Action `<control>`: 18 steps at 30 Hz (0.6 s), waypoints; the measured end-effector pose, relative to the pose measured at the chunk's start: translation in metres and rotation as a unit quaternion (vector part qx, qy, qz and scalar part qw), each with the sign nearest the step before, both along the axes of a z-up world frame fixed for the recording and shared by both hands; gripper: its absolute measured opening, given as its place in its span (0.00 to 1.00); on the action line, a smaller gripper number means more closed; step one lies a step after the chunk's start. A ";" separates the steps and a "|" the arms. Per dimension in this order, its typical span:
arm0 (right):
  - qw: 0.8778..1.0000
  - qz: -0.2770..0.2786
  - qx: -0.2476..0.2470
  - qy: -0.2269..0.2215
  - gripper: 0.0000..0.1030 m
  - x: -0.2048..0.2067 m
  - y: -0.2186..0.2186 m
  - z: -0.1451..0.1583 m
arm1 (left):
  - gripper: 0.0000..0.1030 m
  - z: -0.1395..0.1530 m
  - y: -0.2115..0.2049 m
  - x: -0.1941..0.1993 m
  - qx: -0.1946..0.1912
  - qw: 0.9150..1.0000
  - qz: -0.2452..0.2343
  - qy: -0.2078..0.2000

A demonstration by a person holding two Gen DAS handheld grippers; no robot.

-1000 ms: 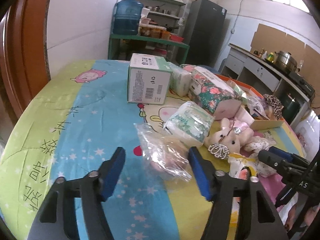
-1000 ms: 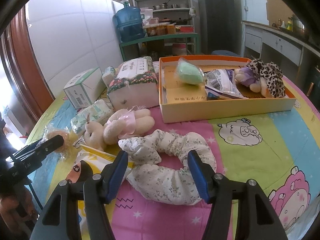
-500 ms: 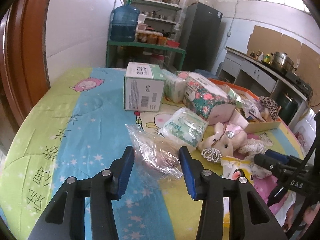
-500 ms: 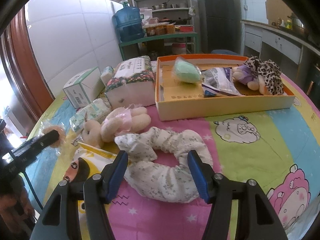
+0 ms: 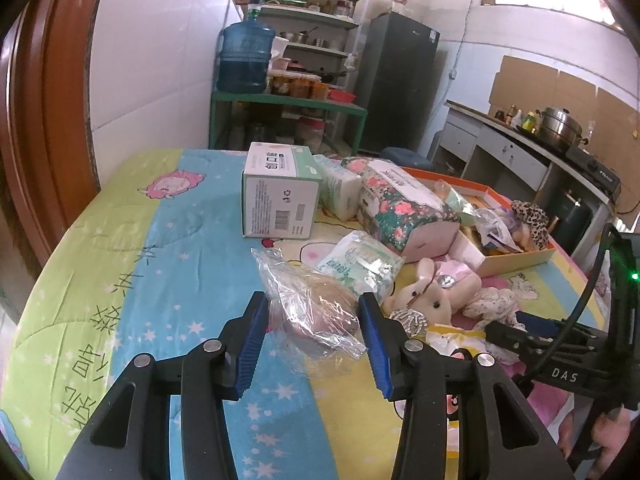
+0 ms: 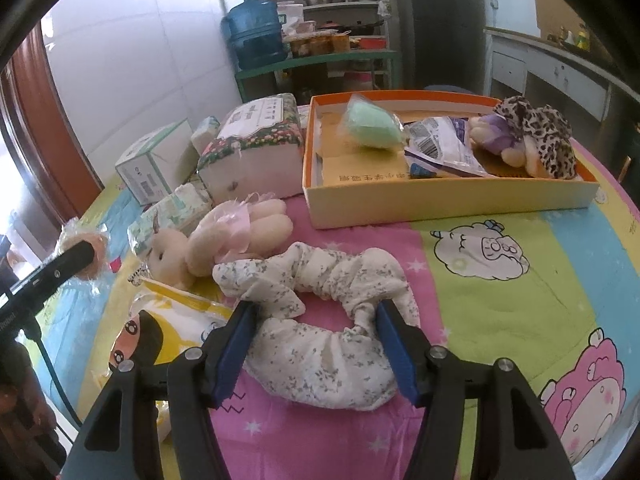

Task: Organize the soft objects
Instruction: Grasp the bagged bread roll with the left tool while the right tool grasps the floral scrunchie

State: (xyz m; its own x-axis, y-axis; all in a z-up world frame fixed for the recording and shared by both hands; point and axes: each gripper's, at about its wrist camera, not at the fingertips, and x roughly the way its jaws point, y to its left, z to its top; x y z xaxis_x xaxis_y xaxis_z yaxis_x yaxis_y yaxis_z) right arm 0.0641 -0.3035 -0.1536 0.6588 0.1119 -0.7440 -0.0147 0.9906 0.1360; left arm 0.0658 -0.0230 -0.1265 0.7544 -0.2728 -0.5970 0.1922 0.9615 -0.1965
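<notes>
Left wrist view: left gripper (image 5: 312, 322) low over cartoon-print tablecloth (image 5: 160, 264). Clear plastic bag (image 5: 310, 304) with soft pinkish thing inside lies between blue pads; jaws just been closing, both pads now against crinkled plastic, clamped on bag. Tissue pack (image 5: 360, 262) just behind bag, plush bunny (image 5: 432, 292) to right.

Right wrist view: right gripper (image 6: 316, 330) straddles near loop of floral scrunchie (image 6: 320, 320), lying on table. Pads touch fabric on both sides; real squeeze cannot tell. Orange box (image 6: 440, 196) farther behind.
</notes>
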 end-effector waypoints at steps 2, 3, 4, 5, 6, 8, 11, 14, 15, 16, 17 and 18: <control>1.000 0.006 -0.008 0.001 0.61 -0.001 0.003 0.000 | 0.46 0.001 -0.001 0.000 -0.001 1.000 -0.002 -0.001; 1.000 0.009 -0.016 0.001 0.61 -0.002 0.005 -0.001 | 0.46 0.002 -0.002 0.000 -0.001 1.000 -0.003 -0.002; 1.000 0.011 -0.026 0.001 0.57 -0.002 0.008 -0.001 | 0.46 0.002 -0.003 -0.001 0.000 1.000 -0.004 -0.003; 0.999 0.009 -0.037 0.000 0.48 -0.004 0.011 -0.001 | 0.46 0.003 -0.003 -0.001 0.002 1.000 -0.004 -0.004; 0.999 0.008 -0.040 -0.002 0.43 -0.005 0.011 -0.001 | 0.46 0.003 -0.004 -0.001 0.004 1.000 -0.003 -0.005; 0.999 0.006 -0.031 -0.005 0.21 -0.006 0.008 0.001 | 0.46 0.004 -0.004 -0.002 0.000 1.000 -0.004 -0.004; 1.000 0.007 -0.021 -0.008 0.17 -0.008 0.003 0.004 | 0.46 0.007 -0.004 -0.003 0.000 1.000 -0.001 -0.010; 1.000 0.005 -0.011 -0.022 0.15 -0.012 -0.003 0.009 | 0.46 0.010 -0.003 -0.004 -0.003 1.000 0.002 -0.015; 1.000 0.003 -0.009 -0.028 0.15 -0.013 -0.005 0.013 | 0.46 0.011 -0.002 -0.004 -0.004 1.000 0.002 -0.016; 0.999 0.003 -0.009 -0.034 0.15 -0.015 -0.006 0.017 | 0.46 0.012 -0.001 -0.003 -0.005 1.000 0.002 -0.017; 0.999 0.003 -0.009 -0.040 0.15 -0.016 -0.007 0.021 | 0.46 0.012 0.000 -0.003 -0.005 1.000 0.002 -0.017; 0.999 0.003 -0.011 -0.044 0.15 -0.018 -0.008 0.024 | 0.46 0.014 0.001 -0.003 -0.006 1.000 0.002 -0.020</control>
State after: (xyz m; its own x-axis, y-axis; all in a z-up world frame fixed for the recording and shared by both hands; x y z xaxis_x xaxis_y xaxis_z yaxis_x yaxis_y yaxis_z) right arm 0.0463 -0.3113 -0.1291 0.7211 0.1005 -0.6854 -0.0315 0.9931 0.1126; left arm 0.0628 -0.0225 -0.1125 0.7782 -0.2766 -0.5638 0.1962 0.9599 -0.2002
